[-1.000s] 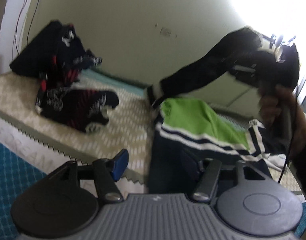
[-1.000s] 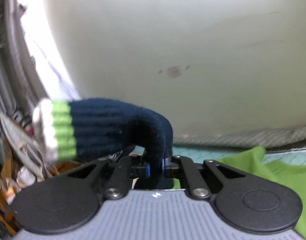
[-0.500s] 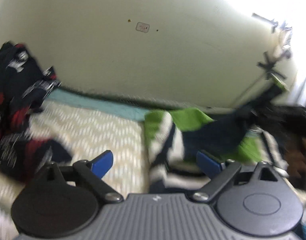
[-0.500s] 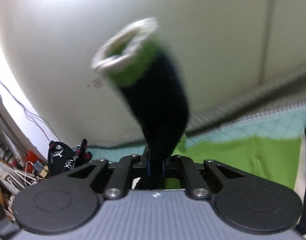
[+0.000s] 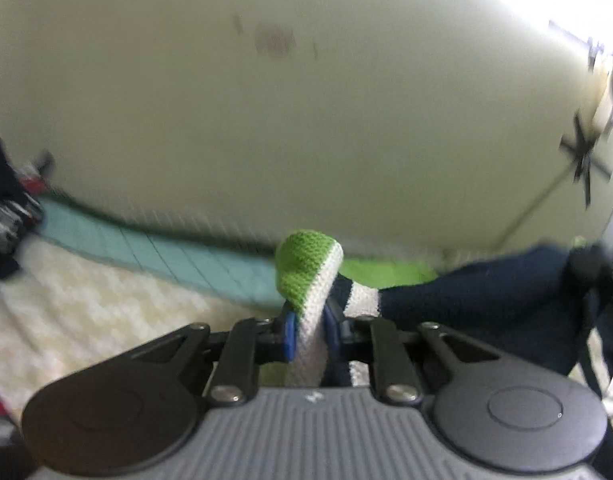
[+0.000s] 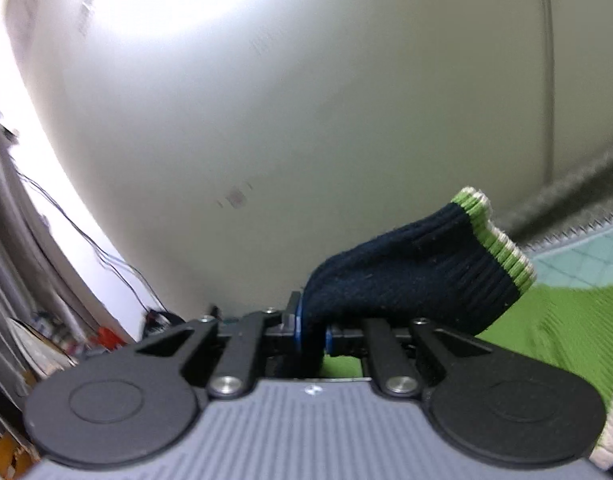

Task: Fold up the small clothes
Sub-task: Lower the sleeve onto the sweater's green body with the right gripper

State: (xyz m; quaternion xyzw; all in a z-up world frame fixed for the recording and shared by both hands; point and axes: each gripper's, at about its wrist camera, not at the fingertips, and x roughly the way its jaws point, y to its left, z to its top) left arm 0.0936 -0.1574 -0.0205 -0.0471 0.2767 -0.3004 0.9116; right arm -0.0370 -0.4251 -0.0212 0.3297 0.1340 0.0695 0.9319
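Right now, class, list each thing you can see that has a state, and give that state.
Left claw: shut on the sock's green toe, having just closed.
Right claw: shut on the sock's navy part.
Sock: held between both claws.
Green sweater: lying on the bed.

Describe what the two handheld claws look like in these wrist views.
Both match. The left claw and right claw have blue pads on black linkage arms with silver pivot screws, flanked by round black discs, over a ribbed grey body bearing a small white mark. No cables or sleeves are visible.
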